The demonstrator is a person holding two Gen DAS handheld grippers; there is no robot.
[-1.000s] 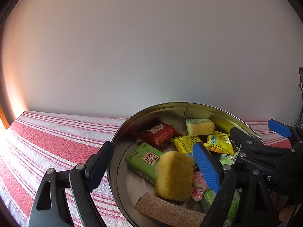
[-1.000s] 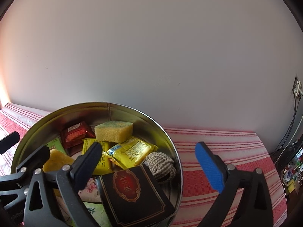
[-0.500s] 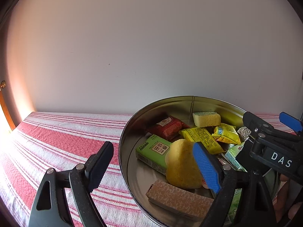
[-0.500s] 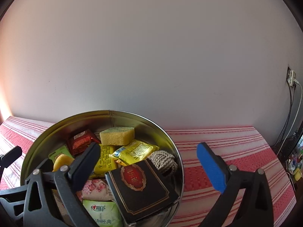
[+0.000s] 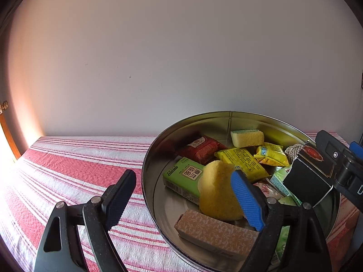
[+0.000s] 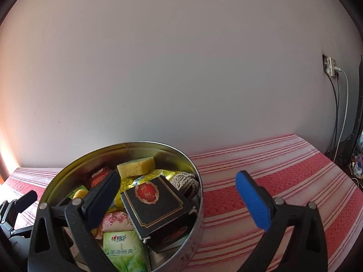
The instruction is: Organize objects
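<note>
surface: red-striped cloth (image 6: 283, 181) | wall (image 5: 181, 56) white | both grippers' fingers spread, holding nothing

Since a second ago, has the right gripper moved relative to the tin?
Yes. In the left wrist view the right gripper has backed off rightward, from over the tin's packets to its right rim.
</note>
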